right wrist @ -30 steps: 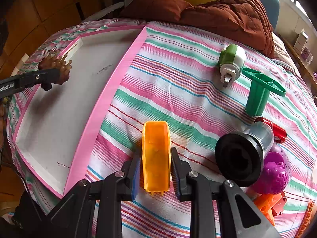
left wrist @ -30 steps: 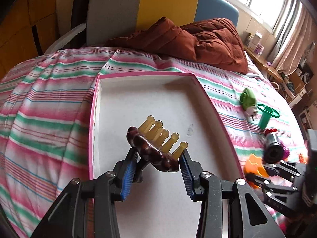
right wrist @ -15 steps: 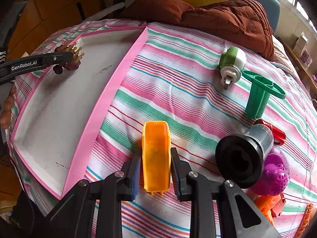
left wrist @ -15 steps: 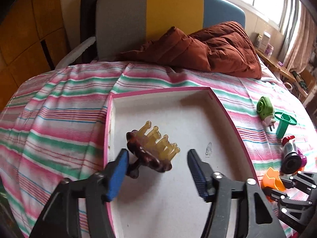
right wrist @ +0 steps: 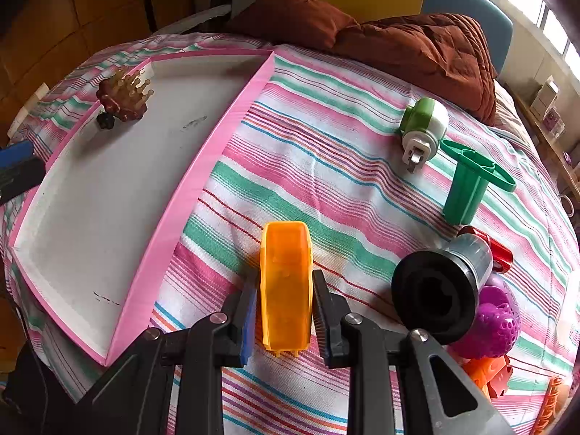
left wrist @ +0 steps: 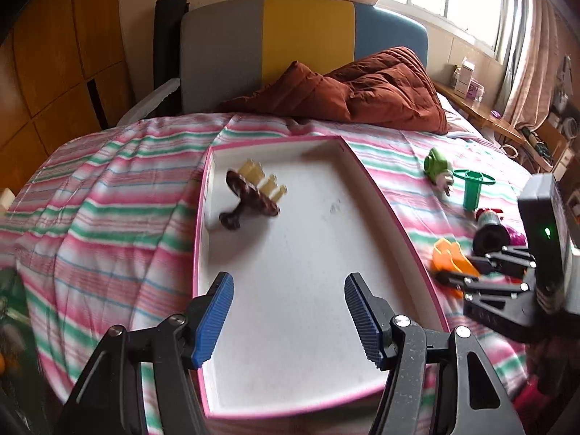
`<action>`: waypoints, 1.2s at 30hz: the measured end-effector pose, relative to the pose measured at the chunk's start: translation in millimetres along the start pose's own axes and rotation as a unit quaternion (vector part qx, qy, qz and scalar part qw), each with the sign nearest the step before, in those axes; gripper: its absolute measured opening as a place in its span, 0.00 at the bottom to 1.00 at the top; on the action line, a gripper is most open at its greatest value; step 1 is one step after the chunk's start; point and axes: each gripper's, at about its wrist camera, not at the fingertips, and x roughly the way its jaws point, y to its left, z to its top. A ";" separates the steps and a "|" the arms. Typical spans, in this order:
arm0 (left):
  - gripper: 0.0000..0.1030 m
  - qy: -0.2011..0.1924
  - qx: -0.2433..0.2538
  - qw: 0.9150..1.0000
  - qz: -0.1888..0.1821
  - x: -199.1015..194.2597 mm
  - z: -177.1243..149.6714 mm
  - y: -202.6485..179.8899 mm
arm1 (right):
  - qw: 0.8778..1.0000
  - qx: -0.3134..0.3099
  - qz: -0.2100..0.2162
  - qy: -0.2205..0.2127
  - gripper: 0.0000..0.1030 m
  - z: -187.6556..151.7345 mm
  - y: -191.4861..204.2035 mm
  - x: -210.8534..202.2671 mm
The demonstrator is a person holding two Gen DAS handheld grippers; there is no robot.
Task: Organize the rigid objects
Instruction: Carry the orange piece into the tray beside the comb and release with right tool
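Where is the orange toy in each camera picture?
Left wrist view: the orange toy sits at the right edge, beside the tray.
Right wrist view: it is low in the middle, squeezed by the right gripper.
Shared landmark: the pink-rimmed tray.

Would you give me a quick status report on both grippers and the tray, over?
Left gripper open, empty, above pink tray. Brown massage comb in tray's far corner. Right gripper shut on orange piece on the bedspread. Nothing in the way.
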 end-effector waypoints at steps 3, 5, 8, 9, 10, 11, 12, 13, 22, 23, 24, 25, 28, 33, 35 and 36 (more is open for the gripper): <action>0.63 0.003 -0.001 1.000 0.006 -8.0 -9.4 -3.1 | 1.000 -0.003 -0.005 -0.002 0.25 1.2 0.4 -0.1; 0.63 0.002 -0.001 1.000 0.011 -12.6 -14.4 -2.8 | 1.000 -0.006 -0.009 -0.005 0.25 1.9 0.6 -0.2; 0.63 0.004 -0.003 1.000 0.015 -18.0 -21.1 -0.8 | 1.000 -0.007 -0.012 -0.008 0.25 0.6 -1.2 -1.6; 0.63 0.005 -0.006 1.000 0.017 -19.2 -23.1 0.5 | 1.000 -0.006 -0.013 -0.009 0.25 0.1 1.7 -0.2; 0.63 0.006 -0.007 1.000 0.020 -19.9 -24.1 1.7 | 1.000 -0.005 -0.013 -0.010 0.25 -1.1 2.5 -0.1; 0.63 0.006 -0.008 1.000 0.023 -20.7 -25.6 3.0 | 1.000 -0.003 -0.013 -0.012 0.25 -0.9 1.9 -0.1; 0.63 0.006 -0.008 1.000 0.027 -21.7 -26.8 4.8 | 1.000 -0.001 -0.012 -0.013 0.25 -4.2 1.4 -0.1; 0.63 0.005 -0.008 0.999 0.030 -22.6 -27.4 6.3 | 1.000 0.001 -0.012 -0.013 0.25 -4.6 1.9 -0.7; 0.63 -0.003 -0.032 0.999 0.037 -30.6 -34.3 26.0 | 0.999 0.033 -0.014 -0.006 0.25 -5.9 3.8 -2.4; 0.63 -0.004 -0.034 0.999 0.037 -31.4 -35.1 28.3 | 0.999 0.039 -0.015 -0.002 0.25 -3.6 3.2 -3.3; 0.63 -0.005 -0.036 0.999 0.036 -32.1 -36.1 30.3 | 0.999 0.045 -0.020 -0.003 0.25 -1.2 2.6 -5.8; 0.63 -0.005 -0.038 0.999 0.036 -32.5 -36.4 32.1 | 0.998 0.050 -0.023 -0.009 0.25 1.8 2.1 -10.4; 0.63 -0.006 -0.045 0.998 0.037 -32.7 -37.8 38.4 | 0.997 0.067 -0.015 -0.037 0.25 14.4 1.8 -30.8; 0.63 -0.005 -0.058 0.998 0.036 -31.4 -40.3 47.9 | 0.995 0.068 0.035 -0.065 0.25 38.7 22.1 -56.1; 0.63 -0.007 -0.062 0.997 0.038 -32.2 -41.7 52.5 | 0.995 0.056 0.057 -0.064 0.25 48.2 38.0 -55.9; 0.63 -0.008 -0.065 0.997 0.039 -32.7 -42.3 55.1 | 0.995 0.050 0.066 -0.061 0.25 51.8 47.5 -54.4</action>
